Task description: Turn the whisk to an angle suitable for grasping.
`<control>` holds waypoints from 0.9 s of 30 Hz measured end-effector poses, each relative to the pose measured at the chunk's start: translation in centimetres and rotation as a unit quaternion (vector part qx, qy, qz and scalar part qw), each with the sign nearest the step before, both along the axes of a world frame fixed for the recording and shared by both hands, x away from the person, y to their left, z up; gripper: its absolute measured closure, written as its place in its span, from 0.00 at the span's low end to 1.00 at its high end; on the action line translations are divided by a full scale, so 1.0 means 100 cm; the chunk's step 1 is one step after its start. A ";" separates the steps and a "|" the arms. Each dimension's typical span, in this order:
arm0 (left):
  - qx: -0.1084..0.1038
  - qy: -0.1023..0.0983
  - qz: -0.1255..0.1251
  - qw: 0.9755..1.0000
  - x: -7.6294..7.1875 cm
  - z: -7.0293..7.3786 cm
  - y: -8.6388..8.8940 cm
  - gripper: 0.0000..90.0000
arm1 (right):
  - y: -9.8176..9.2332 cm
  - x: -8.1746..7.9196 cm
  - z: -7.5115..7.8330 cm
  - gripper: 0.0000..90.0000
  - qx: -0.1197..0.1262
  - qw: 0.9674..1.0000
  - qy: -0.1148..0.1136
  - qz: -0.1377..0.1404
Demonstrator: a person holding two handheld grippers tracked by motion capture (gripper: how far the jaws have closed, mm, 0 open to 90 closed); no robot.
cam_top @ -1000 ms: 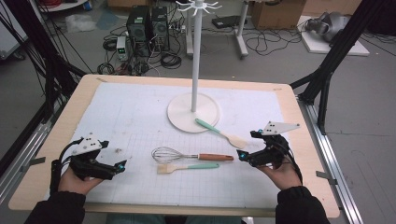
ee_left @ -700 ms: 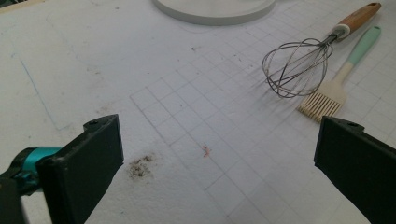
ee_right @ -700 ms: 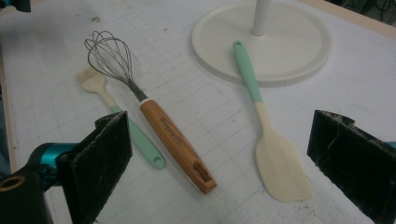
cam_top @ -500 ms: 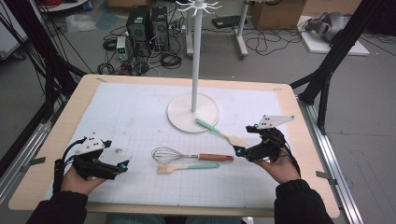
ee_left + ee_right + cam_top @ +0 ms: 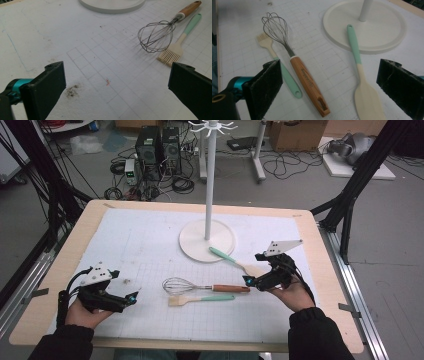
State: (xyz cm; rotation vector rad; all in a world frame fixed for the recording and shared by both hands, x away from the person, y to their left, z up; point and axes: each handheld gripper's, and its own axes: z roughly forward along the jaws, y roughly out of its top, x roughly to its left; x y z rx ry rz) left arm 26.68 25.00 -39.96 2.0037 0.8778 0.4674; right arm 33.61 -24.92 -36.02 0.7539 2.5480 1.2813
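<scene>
With both the left gripper (image 5: 131,297) and right gripper (image 5: 248,281) spread wide and empty, the right one risks catching the whisk (image 5: 292,58) and brush (image 5: 277,64) together, since their handles lie nearly touching beside the spatula (image 5: 361,82).

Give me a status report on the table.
Left hand-held gripper open, idle. Right hand-held gripper open by whisk handle. Brush, spatula flat. Nothing in the way.

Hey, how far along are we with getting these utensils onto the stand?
Nothing looks done: the whisk, brush and spatula all lie flat on the table. Nothing is in hand; the left gripper and right gripper are both open. Every utensil is still left; the right gripper is nearest, by the whisk handle.
</scene>
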 end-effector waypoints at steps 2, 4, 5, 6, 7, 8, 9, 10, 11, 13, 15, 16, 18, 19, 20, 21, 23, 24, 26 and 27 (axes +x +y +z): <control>-0.002 0.000 0.001 1.000 0.000 0.000 0.000 0.02 | 0.003 0.002 0.001 0.06 -0.003 1.000 0.000 0.007; -0.001 0.001 0.000 1.000 0.000 0.000 0.000 0.02 | 0.007 0.004 0.003 0.06 -0.009 1.000 -0.004 0.012; -0.001 0.001 0.000 1.000 0.000 0.000 -0.001 0.02 | 0.009 0.006 0.004 0.06 -0.010 1.000 -0.002 0.015; -0.001 0.001 0.000 1.000 0.000 0.000 0.000 0.02 | 0.011 0.007 0.005 0.06 -0.011 1.000 -0.003 0.020; -0.001 0.001 0.000 1.000 0.000 0.000 0.000 0.02 | 0.013 0.009 0.006 0.06 -0.011 1.000 -0.002 0.022; -0.001 0.001 -0.001 1.000 0.000 0.000 0.000 0.02 | 0.015 0.010 0.006 0.06 -0.014 1.000 -0.001 0.025; -0.001 0.001 -0.001 1.000 0.000 0.000 0.000 0.02 | 0.017 0.011 0.005 0.06 -0.015 1.000 0.002 0.027; -0.002 0.002 -0.001 1.000 0.000 0.000 0.000 0.02 | 0.018 0.012 0.004 0.06 -0.016 0.999 0.003 0.031; -0.001 0.002 -0.001 1.000 0.000 0.000 0.000 0.02 | 0.020 0.014 0.002 0.06 -0.020 0.999 0.006 0.033; -0.001 0.002 -0.001 1.000 0.000 -0.001 0.000 0.02 | 0.024 0.016 -0.002 0.06 -0.028 0.999 0.013 0.040; -0.001 0.002 -0.001 1.000 0.000 -0.001 0.000 0.02 | 0.027 0.017 -0.006 0.06 -0.031 0.998 0.015 0.044; -0.001 0.002 -0.002 1.000 0.000 -0.001 0.000 0.02 | 0.028 0.017 -0.007 0.07 -0.031 0.998 0.016 0.047; -0.003 0.002 -0.001 1.000 0.000 -0.001 0.000 0.02 | 0.030 0.018 -0.009 0.17 -0.033 0.998 0.020 0.057; -0.003 0.002 -0.001 1.000 0.000 -0.001 0.000 0.02 | 0.030 0.018 -0.009 0.17 -0.033 0.998 0.020 0.057; -0.002 0.002 -0.002 1.000 0.000 0.000 0.000 0.02 | 0.031 0.019 -0.010 0.24 -0.034 0.997 0.018 0.063; 0.002 0.003 -0.004 1.000 0.000 0.000 0.000 0.02 | 0.033 0.021 -0.012 0.17 -0.038 0.996 0.019 0.075; -0.001 0.001 -0.004 1.000 0.000 0.000 0.000 0.02 | 0.035 0.021 -0.013 0.19 -0.041 0.996 0.018 0.073; -0.003 0.003 -0.002 1.000 0.000 -0.001 -0.001 0.02 | 0.037 0.023 -0.016 0.19 -0.043 0.995 0.023 0.082; -0.003 0.003 -0.002 1.000 0.000 -0.001 -0.001 0.02 | 0.039 0.025 -0.019 0.19 -0.048 0.995 0.026 0.088; -0.003 0.003 -0.002 1.000 0.000 -0.001 -0.001 0.02 | 0.041 0.026 -0.021 0.19 -0.049 0.994 0.029 0.090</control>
